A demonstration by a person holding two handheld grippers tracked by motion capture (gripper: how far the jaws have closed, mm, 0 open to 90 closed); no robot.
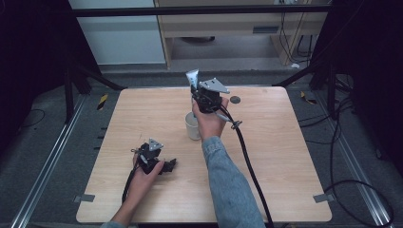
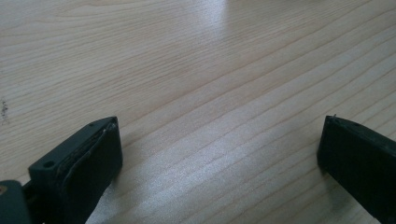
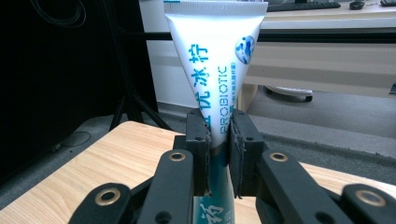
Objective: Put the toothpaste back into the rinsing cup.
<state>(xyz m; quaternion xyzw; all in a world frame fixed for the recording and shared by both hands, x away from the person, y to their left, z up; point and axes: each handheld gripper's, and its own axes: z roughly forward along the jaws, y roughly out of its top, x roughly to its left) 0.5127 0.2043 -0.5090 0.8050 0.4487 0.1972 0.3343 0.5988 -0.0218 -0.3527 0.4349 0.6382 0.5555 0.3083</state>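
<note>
toothpaste tube (image 3: 215, 70), white with blue lettering and the word probiotic, stands upright with its crimped flat end up, clamped between the jaws of the right gripper (image 3: 218, 154); the jaws press on its lower body and the crimp rises well above them. in the high view the right gripper (image 1: 202, 95) is held over the far middle of the tabletop (image 1: 285, 156), the tube (image 1: 192, 78) poking up beyond it, and a white cup (image 1: 192, 126) stands on the wood just beside the right hand (image 1: 210, 121), on its left. a small dark disc (image 1: 235, 99) lies near the far edge, right of that gripper. the left gripper (image 1: 161, 164) rests low on the near left part of the tabletop in the left hand (image 1: 145, 173), its jaws wide apart with bare wood grain (image 2: 219, 116) between them in the left gripper view. the right half of the tabletop is open, crossed by the black cable (image 1: 249, 161) trailing to the near edge. beyond the far edge the floor drops away to a pale wooden desk (image 1: 228, 23); dark frame legs stand off both far corners.
</note>
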